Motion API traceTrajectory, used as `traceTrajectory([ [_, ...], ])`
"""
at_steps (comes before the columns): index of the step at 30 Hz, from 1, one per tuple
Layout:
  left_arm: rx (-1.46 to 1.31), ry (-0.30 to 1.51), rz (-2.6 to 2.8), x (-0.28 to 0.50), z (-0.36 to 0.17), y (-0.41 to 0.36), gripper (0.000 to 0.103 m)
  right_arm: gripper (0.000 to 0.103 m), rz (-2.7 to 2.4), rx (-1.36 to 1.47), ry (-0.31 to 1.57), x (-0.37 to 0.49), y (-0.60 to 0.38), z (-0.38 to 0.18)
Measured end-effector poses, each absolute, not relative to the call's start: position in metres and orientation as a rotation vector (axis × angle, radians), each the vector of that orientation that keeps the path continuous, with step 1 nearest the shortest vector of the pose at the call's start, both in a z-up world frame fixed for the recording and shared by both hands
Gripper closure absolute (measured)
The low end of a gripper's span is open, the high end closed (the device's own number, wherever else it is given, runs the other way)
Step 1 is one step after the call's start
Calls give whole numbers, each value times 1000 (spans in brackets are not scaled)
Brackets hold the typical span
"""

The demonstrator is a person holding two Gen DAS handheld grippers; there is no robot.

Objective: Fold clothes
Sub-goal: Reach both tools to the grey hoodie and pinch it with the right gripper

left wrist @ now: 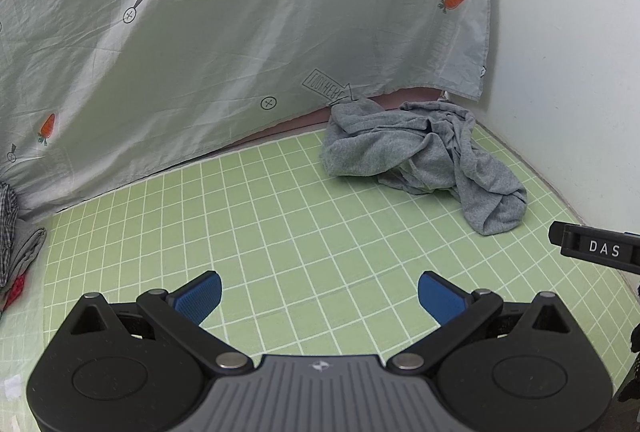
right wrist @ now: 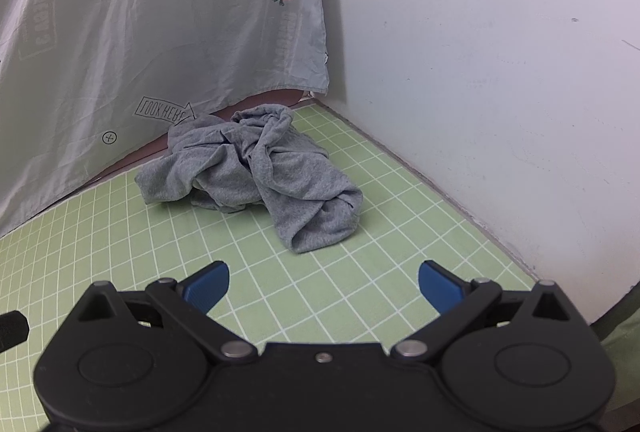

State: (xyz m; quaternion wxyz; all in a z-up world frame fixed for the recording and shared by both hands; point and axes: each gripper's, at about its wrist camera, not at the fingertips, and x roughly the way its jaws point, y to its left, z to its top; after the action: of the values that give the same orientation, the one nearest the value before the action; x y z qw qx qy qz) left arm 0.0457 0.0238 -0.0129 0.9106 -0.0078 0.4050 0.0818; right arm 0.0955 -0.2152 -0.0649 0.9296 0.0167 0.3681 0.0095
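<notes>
Printed curtain (left wrist: 224,44) fills the upper left, mirrored "LOOK HERE" arrows readable; green grid mat (left wrist: 304,216) covers the bench. Crumpled grey garment (right wrist: 256,168) sits centre frame near the back corner. Left gripper (left wrist: 319,297) and right gripper (right wrist: 324,288) both have jaws apart, empty; risk: pinching several bunched layers, no clean edge; "DAS" on right edge.
</notes>
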Motion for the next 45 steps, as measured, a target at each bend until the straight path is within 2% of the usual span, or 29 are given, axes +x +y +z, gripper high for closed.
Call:
traceTrajectory([
  [9,-46,967,238,105,-40,48,0,1,61,-44,786,172,-197,-97],
  [12,-27,997,244,133,-52,50,0,5,84,-90,801,200,-191,-114],
  [15,3,1016,220,168,-67,49,1,14,123,-156,813,229,-184,-133],
  [16,3,1024,203,182,-73,48,2,20,136,-178,816,239,-180,-139],
  [20,-68,1042,134,238,-93,46,15,41,170,-197,808,273,-176,-150],
  [25,-139,997,87,298,-113,44,16,42,204,-223,792,297,-169,-159],
  [29,-65,976,-18,331,-128,30,18,45,221,-269,783,304,-161,-165],
  [30,-56,978,-40,336,-131,28,23,46,225,-280,779,304,-160,-165],
  [31,-54,985,-54,340,-134,26,39,51,229,-288,774,303,-160,-164],
  [32,-59,997,-55,343,-138,26,59,59,233,-296,768,301,-160,-163],
  [33,-70,1004,-52,345,-140,26,74,63,238,-296,761,299,-161,-161],
  [34,-88,1004,-44,344,-141,29,92,72,243,-283,748,296,-164,-158],
  [35,-101,999,-35,342,-141,31,93,84,248,-266,734,293,-167,-155],
  [37,-107,977,-16,333,-136,35,93,92,230,-235,701,285,-172,-146],
  [45,-61,956,178,250,-108,77,94,94,130,-215,607,251,-191,-104],
])
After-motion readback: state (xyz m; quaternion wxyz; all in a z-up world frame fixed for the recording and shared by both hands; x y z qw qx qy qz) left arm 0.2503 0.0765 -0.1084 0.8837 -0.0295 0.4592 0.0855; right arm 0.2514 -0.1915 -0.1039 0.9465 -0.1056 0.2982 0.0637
